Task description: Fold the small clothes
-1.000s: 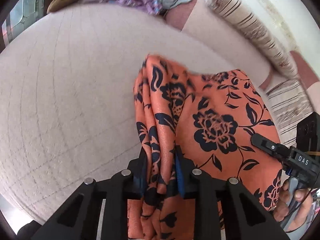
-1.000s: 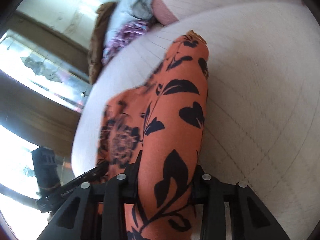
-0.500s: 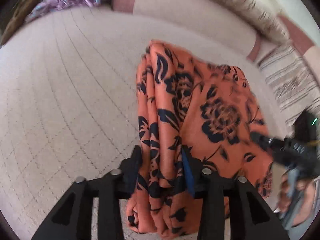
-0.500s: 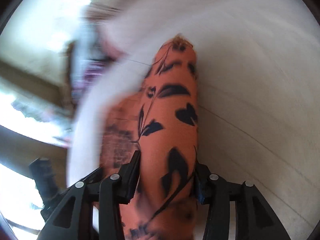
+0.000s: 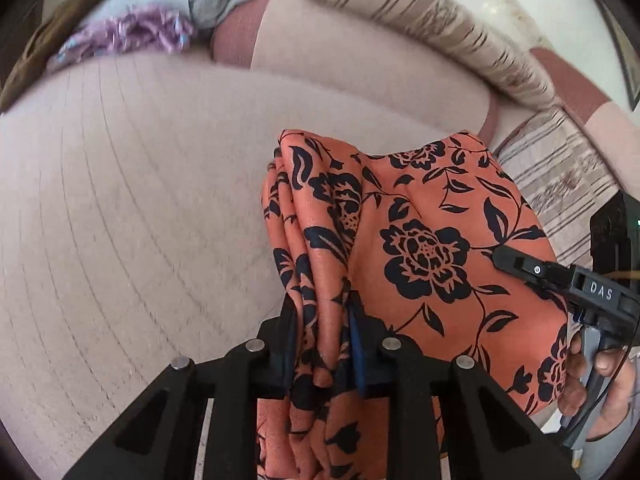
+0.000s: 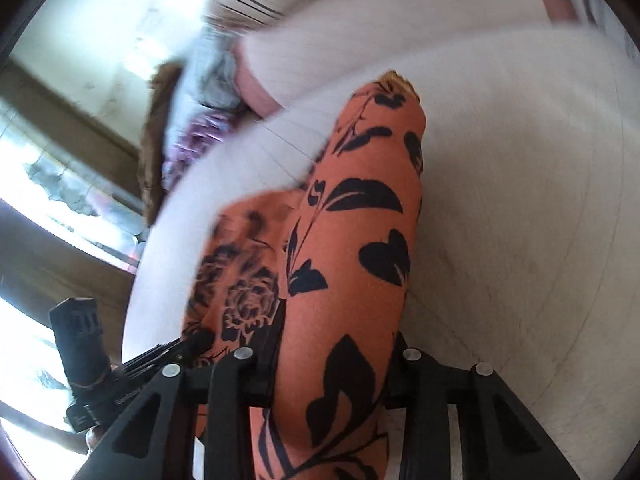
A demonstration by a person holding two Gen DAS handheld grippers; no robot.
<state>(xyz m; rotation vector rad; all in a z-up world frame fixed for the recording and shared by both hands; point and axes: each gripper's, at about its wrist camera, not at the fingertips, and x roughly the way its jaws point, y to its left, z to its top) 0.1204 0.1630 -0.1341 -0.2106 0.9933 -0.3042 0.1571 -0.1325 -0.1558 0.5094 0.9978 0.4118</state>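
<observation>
The orange floral cloth (image 5: 420,248) runs off the bottom edge; its lower end perhaps bunched.

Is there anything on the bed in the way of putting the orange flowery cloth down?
Nothing visible. The orange cloth with dark flowers is gripped by both the left gripper and the right gripper, and the pale quilted bed cover under it is bare. The heap of lilac and blue clothes lies far off at the back edge.
</observation>
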